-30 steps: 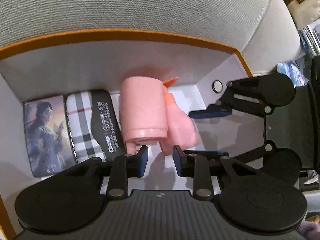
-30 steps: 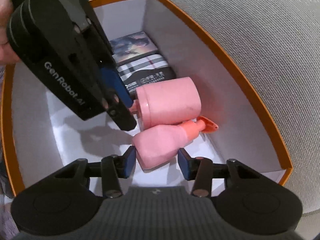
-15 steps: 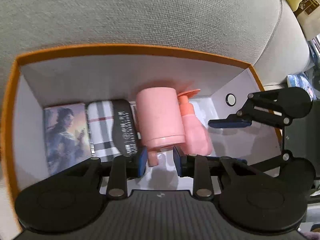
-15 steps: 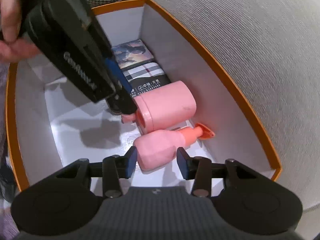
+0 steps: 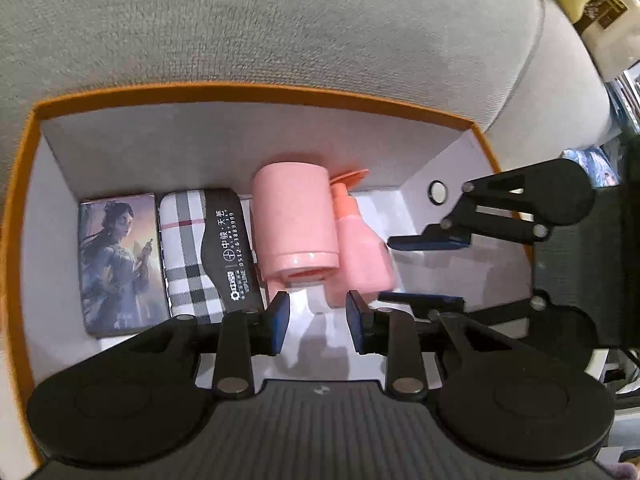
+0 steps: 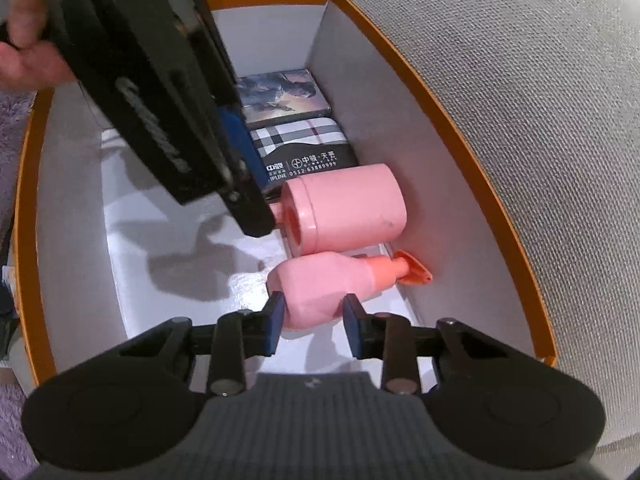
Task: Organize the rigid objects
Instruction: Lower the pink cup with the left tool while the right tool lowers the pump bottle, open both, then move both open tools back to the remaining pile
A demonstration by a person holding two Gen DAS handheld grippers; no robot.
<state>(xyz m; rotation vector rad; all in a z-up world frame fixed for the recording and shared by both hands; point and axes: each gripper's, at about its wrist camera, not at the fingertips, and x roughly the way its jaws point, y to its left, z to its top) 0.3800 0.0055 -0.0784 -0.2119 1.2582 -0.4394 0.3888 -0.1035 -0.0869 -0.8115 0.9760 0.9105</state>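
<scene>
Left wrist view: left tool (image 5: 318, 320) poised over the near floor of the orange-rimmed box (image 5: 240, 90), jaws a little apart and clamped on nothing. Lined up side by side against the box's far wall: a portrait-printed card box (image 5: 116, 256) at the left end, then a plaid pack (image 5: 192, 248), a pink cylindrical container (image 5: 294, 220) on its side, and a pink pump bottle (image 5: 360, 248) with its nozzle to the wall. Packed tight, probably to leave the rest of the box free. Right tool (image 5: 384, 268) reaching in from the box's right end, tips at the bottle's side edge, not around it.

Right wrist view: jaws just been closing, now narrowly apart, set along the bottle's base end, so seemingly no grip; contact impossible to judge. Likely nudging the bottle snug against the container. Left tool and the hand (image 6: 24, 40) holding it crowding the box's left half. Grey sofa cushion (image 6: 520, 120) close behind the box's far wall.
</scene>
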